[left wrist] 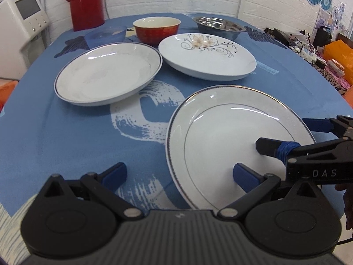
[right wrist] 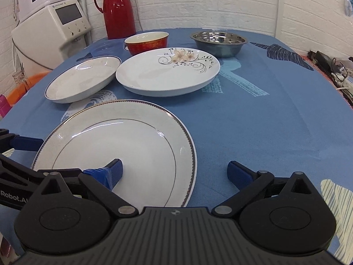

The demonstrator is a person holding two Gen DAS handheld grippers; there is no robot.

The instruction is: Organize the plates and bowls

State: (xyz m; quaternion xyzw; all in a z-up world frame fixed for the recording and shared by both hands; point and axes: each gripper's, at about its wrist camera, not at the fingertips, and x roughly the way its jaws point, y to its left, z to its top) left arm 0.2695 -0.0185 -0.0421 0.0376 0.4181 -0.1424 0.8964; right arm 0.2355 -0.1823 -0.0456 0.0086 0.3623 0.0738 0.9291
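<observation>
At the upper left of the left wrist view a white appliance [left wrist: 21, 19] is standing off the table, and a red thermos jug [left wrist: 85, 2] is sitting just beside it at the far edge of the blue tablecloth [left wrist: 55, 132]. Below them the blue-rimmed plate [left wrist: 108, 72] is lying flat, touching nothing. The left gripper [left wrist: 181, 174] is hanging low in the frame with its blue pads spread wide, holding nothing, its right pad sitting over the silver-rimmed plate [left wrist: 220, 137]. Toward the top centre a red bowl [left wrist: 157, 29] is standing behind the flower-patterned plate [left wrist: 207, 56], with a steel bowl [left wrist: 218, 26] to its right. In the right wrist view the right gripper [right wrist: 174, 173] is also gaping wide and empty, straddling the near right rim of that silver-rimmed plate [right wrist: 123, 145], left pad over the dish, right pad over bare cloth.
</observation>
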